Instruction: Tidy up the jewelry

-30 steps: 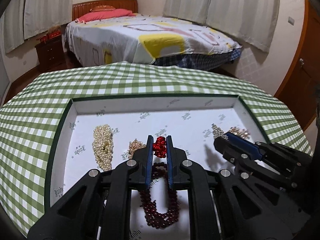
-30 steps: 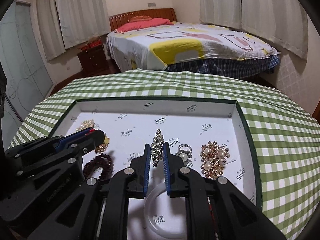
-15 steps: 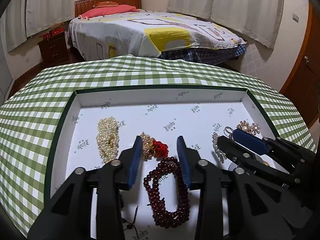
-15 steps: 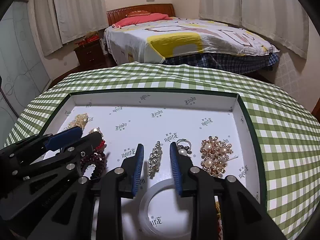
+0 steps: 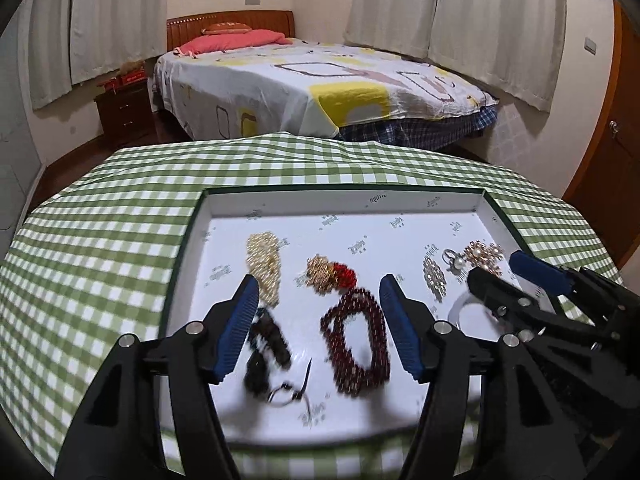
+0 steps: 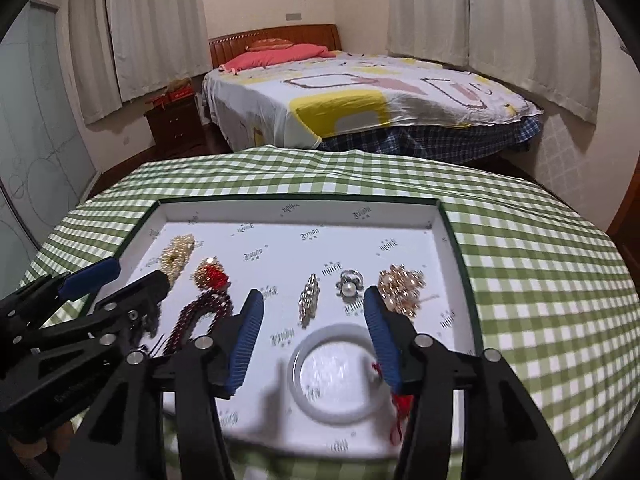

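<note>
A white tray (image 5: 340,192) with a dark green rim holds the jewelry. My left gripper (image 5: 318,284) hangs above it, jaws opening, nothing pressed between the pads. Under it lie a dark red bead bracelet (image 5: 356,344) and a gold and red ornament (image 5: 332,274). My right gripper (image 6: 312,294) is also opening, free of the rhinestone bar (image 6: 308,300) lying below its fingertips. A pearl ring (image 6: 350,284) and a gold brooch (image 6: 402,284) sit to the right, and a white bangle (image 6: 332,376) lies nearer.
A pearl cluster (image 5: 264,260) and a black piece (image 5: 266,344) lie at the tray's left. The tray rests on a table with a green checked cloth (image 5: 100,248). A bed (image 5: 320,88) and a nightstand (image 5: 124,112) stand beyond it.
Both grippers went from shut to open and drew back and up. The red ornament and the rhinestone bar, formerly at the shut fingertips, now lie loose on the tray.
</note>
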Motion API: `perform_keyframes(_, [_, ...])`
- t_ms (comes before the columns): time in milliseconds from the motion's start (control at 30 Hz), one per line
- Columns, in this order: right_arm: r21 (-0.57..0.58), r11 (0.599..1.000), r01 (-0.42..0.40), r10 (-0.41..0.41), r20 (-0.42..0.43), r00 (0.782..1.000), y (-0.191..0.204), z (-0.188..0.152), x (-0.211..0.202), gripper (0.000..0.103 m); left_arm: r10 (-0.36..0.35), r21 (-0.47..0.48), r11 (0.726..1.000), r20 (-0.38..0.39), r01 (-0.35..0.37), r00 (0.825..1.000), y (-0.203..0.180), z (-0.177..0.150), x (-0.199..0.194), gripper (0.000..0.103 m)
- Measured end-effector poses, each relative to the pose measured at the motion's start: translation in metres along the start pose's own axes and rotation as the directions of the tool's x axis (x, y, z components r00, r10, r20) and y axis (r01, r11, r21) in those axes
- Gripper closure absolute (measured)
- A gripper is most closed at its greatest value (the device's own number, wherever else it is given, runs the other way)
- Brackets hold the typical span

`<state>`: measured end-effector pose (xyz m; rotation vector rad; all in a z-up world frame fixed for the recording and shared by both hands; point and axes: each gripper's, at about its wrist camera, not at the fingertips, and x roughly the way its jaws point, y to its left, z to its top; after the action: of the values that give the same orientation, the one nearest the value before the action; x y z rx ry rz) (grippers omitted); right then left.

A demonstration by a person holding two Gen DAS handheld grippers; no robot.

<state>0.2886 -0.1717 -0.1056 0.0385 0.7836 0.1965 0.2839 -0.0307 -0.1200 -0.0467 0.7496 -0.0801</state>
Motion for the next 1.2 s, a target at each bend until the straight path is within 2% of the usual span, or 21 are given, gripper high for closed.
perform_keyframes(333, [0.021, 1.000, 0.014, -0.015, 0.048, 0.999, 0.005, -0.024, -0.060, 0.043, 0.018, -0.015, 1.000, 0.078, -0.017, 0.997, 0.010, -0.024, -0.076, 0.027])
perform_keyframes(433, [0.024, 1.000, 0.020, -0.022, 0.069, 0.997, 0.007, -0.032, -0.081, 0.039, 0.026, -0.019, 1.000, 0.101, -0.024, 0.995, 0.013, -0.033, -0.101, 0.023])
perform_keyframes(500, [0.022, 0.999, 0.026, -0.028, 0.090, 0.996, 0.009, -0.035, -0.096, 0.033, 0.029, -0.014, 1.000, 0.113, -0.027, 0.993, 0.014, -0.039, -0.117, 0.022])
perform_keyframes(633, [0.027, 0.999, 0.033, -0.036, 0.130, 0.991, 0.011, -0.041, -0.125, 0.030, 0.046, -0.010, 0.999, 0.137, -0.045, 0.990, 0.013, -0.048, -0.145, 0.015])
perform_keyframes(900, [0.045, 0.998, 0.051, -0.059, 0.209, 0.976, 0.012, -0.051, -0.178, 0.024, 0.078, -0.026, 0.997, 0.173, -0.074, 0.982, 0.020, -0.064, -0.199, 0.009])
perform_keyframes(1200, [0.029, 0.997, 0.072, -0.077, 0.256, 0.964, 0.020, -0.066, -0.219, 0.023, 0.119, -0.062, 0.992, 0.252, -0.106, 0.960, 0.032, -0.077, -0.258, 0.006])
